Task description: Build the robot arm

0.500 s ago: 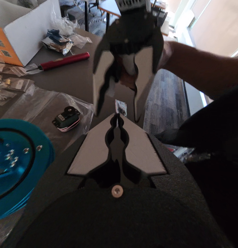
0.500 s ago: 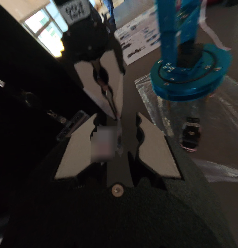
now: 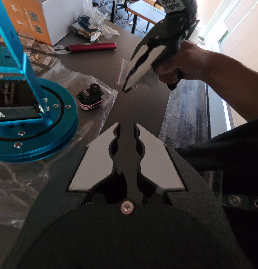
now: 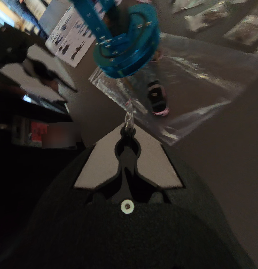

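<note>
Clear small bag (image 4: 129, 115) in right hand-held gripper (image 4: 128, 128)

Dark grey matte tabletop (image 3: 96, 64), grey patterned carpet floor (image 3: 185, 116) beyond its edge. Wood-topped desk on black legs (image 3: 144, 11) behind. Bright daylight, probably from windows (image 3: 221, 39) at right.

The left gripper (image 3: 126, 125) hangs above the tabletop (image 3: 140, 104) with a gap between its fingers and nothing in them. Beyond it, near the tabletop's right edge, the right gripper (image 3: 126, 89) pinches a small clear bag (image 3: 123, 69) with a red strip. A blue round base (image 3: 38, 128) stands at left, beside a black servo (image 3: 90, 99) on plastic wrap (image 3: 75, 78). A red screwdriver (image 3: 91, 47) lies farther back.
</note>
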The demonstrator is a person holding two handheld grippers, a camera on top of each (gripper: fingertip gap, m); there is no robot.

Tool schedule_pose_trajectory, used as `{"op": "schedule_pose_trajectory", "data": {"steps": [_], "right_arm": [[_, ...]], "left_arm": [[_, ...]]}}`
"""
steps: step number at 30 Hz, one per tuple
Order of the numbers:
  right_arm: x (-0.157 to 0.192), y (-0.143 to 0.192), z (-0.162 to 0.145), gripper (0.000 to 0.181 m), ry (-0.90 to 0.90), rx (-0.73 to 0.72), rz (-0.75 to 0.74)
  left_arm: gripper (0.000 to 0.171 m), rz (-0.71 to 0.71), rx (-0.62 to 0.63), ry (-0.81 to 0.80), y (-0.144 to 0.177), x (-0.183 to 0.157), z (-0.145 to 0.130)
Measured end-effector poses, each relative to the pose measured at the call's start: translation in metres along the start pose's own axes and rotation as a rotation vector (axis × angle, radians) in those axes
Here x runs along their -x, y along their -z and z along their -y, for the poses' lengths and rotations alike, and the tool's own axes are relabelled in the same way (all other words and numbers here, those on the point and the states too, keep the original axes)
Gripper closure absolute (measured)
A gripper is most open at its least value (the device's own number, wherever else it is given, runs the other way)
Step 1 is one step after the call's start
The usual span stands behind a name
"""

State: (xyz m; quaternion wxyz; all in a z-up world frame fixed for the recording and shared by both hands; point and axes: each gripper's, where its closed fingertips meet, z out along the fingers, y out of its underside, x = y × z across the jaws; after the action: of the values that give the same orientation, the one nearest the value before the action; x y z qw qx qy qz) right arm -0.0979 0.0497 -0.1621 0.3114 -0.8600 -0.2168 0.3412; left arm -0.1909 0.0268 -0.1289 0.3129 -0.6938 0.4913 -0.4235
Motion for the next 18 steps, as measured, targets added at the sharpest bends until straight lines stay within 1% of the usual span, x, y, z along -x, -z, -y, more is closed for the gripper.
{"op": "schedule_pose_trajectory", "data": {"steps": [2,4,7,10,13,16,17,18], "right_arm": [[-0.026,0.011,0.003,0.181,-0.080,-0.050,-0.046],[-0.043,0.019,0.006,0.180,-0.161,-0.096,-0.052],[-0.057,0.025,0.014,0.180,-0.260,-0.174,-0.012],[-0.067,0.021,0.020,0.179,-0.316,-0.180,0.010],[-0.063,0.007,0.037,0.179,-0.279,-0.141,0.067],[-0.062,-0.019,0.054,0.180,-0.219,-0.057,0.101],[-0.064,-0.028,0.058,0.178,-0.210,-0.028,0.110],[-0.070,-0.035,0.058,0.171,-0.204,0.011,0.093]], "left_arm": [[0.153,0.010,-0.005,0.028,0.003,-0.002,-0.006],[0.153,0.040,-0.003,0.049,0.005,0.000,-0.013],[0.153,0.100,0.002,0.073,0.008,0.006,-0.021],[0.152,0.150,-0.032,0.098,0.014,0.012,-0.018],[0.153,0.215,-0.091,0.120,0.024,0.025,-0.009],[0.153,0.255,-0.158,0.159,0.037,0.040,0.004],[0.153,0.264,-0.173,0.173,0.042,0.045,0.008],[0.153,0.276,-0.185,0.180,0.046,0.050,0.011]]}}
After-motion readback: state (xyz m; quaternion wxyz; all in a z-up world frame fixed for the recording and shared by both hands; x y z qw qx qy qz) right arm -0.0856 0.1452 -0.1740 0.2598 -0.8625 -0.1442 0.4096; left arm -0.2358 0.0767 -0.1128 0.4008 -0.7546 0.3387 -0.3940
